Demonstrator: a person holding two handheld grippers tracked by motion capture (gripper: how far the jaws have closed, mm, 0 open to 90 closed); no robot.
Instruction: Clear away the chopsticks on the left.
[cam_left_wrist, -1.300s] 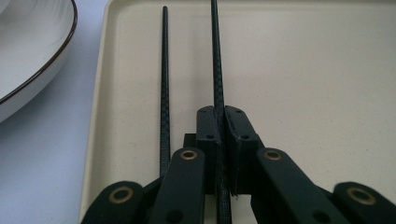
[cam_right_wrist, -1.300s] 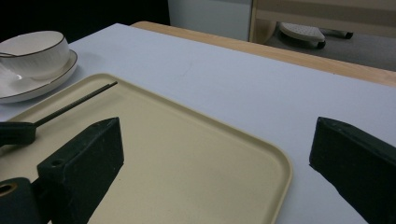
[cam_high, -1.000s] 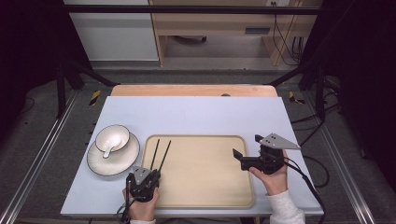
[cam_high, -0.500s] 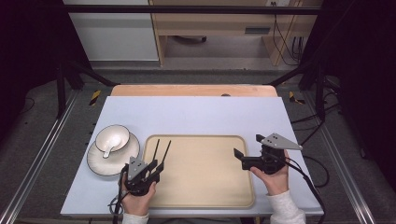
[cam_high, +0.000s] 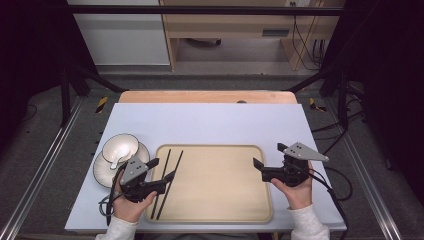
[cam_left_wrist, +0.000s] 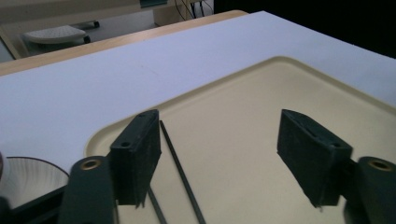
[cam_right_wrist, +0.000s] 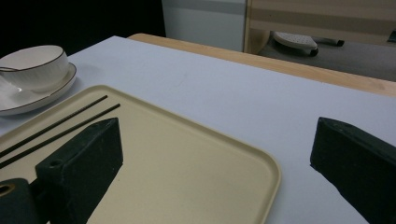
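Two black chopsticks (cam_high: 167, 182) lie side by side on the left part of a beige tray (cam_high: 225, 210). My left gripper (cam_high: 161, 170) hovers over their near half; its jaws have just been opening and now stand wide. In the left gripper view the gripper (cam_left_wrist: 219, 116) holds nothing, and one chopstick (cam_left_wrist: 180, 163) lies on the tray (cam_left_wrist: 243, 102) below, close to the left jaw and untouched. My right gripper (cam_high: 269, 156) stands open over the tray's right edge. The right gripper view shows that gripper (cam_right_wrist: 219, 128) empty, with the chopsticks (cam_right_wrist: 60, 126) farther off on the tray (cam_right_wrist: 196, 154).
A white bowl (cam_high: 120, 147) with a spoon rests on a white plate (cam_high: 102, 172) left of the tray, close to my left hand; bowl (cam_right_wrist: 32, 63) and plate (cam_right_wrist: 46, 93) are also in the right gripper view. A pale mat (cam_high: 210, 122) covers the table.
My left gripper has let go of the chopsticks, opened wide and lifted a little toward the left. The chopsticks now lie flat on the tray. My right gripper has stayed put.
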